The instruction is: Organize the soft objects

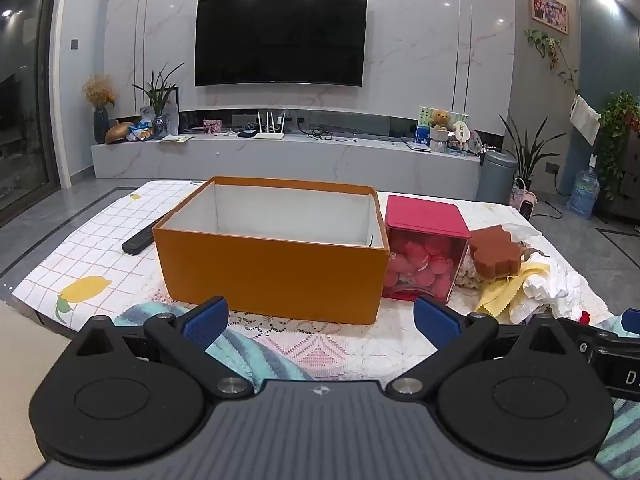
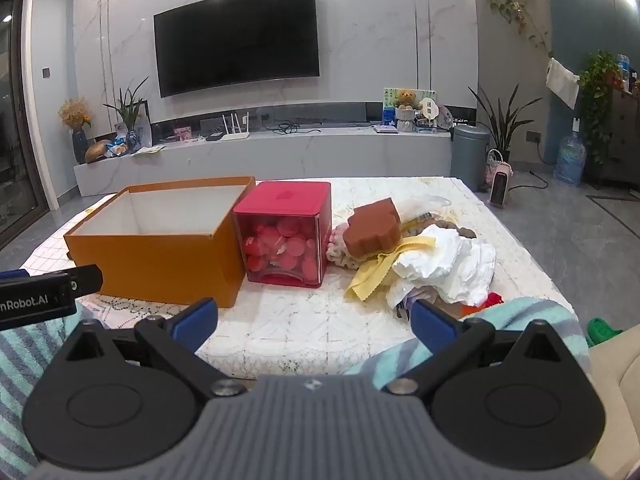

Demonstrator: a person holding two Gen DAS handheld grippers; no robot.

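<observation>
An open orange box (image 1: 272,264) (image 2: 160,256) with a white inside stands on the table, empty as far as I see. To its right lies a heap of soft things: a brown sponge (image 1: 496,254) (image 2: 376,230), a yellow cloth (image 1: 504,292) (image 2: 372,276), crumpled white fabric (image 1: 548,284) (image 2: 444,264) and a knitted piece (image 2: 338,246). My left gripper (image 1: 320,320) hovers open just in front of the box. My right gripper (image 2: 314,320) is open too, short of the heap, its right finger close to the white fabric. Neither holds anything.
A red container (image 1: 424,248) (image 2: 286,232) of pink discs stands between box and heap. A black remote (image 1: 140,238) lies left of the box. A striped teal towel (image 1: 256,356) (image 2: 532,316) covers the table's near edge. A TV wall and console fill the background.
</observation>
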